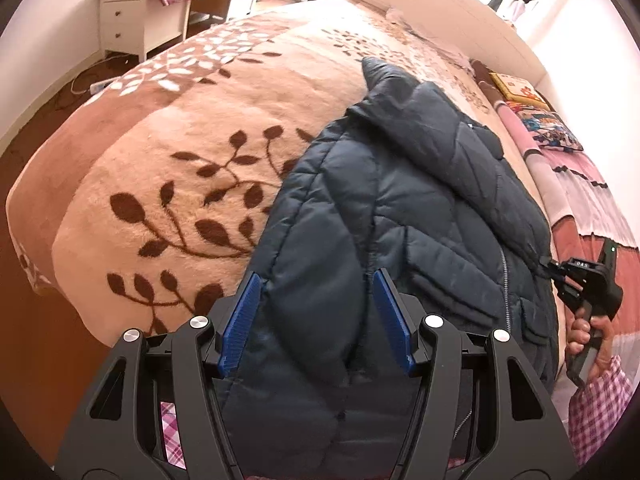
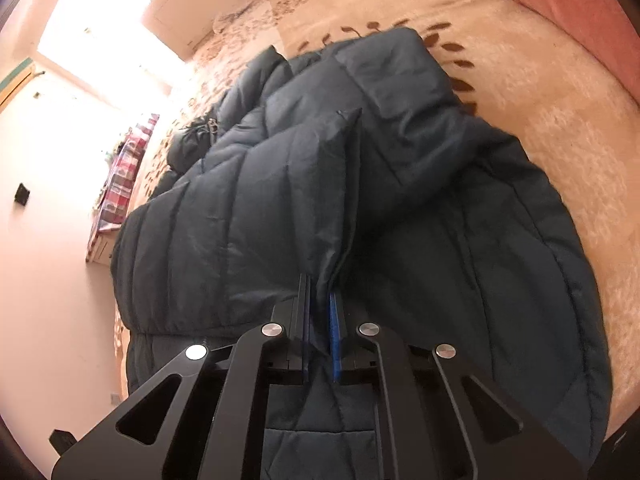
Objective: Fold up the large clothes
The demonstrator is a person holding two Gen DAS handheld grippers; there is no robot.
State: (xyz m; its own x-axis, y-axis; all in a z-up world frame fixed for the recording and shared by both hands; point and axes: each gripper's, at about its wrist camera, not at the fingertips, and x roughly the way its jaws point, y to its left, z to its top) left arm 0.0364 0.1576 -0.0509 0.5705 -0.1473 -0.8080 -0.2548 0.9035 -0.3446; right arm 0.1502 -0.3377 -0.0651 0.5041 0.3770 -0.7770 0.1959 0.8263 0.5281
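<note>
A dark navy puffer jacket [image 1: 400,208] lies on a bed covered by a peach blanket with brown leaf prints [image 1: 180,184]. My left gripper [image 1: 316,280] is open, its blue pads on either side of the jacket's near edge, not clamping it. My right gripper [image 2: 320,292] is shut on a fold of the jacket [image 2: 304,184] and holds that panel lifted over the rest of the garment. In the left wrist view the right gripper [image 1: 560,276] shows at the jacket's right edge near the zipper, held by a hand.
A white headboard [image 1: 440,12] stands at the bed's far end. Patterned pillows [image 1: 536,116] and pink bedding [image 1: 580,200] lie on the right. A white desk [image 1: 136,16] with a plaid cloth stands at the back left, with a power strip [image 1: 98,87] on the floor.
</note>
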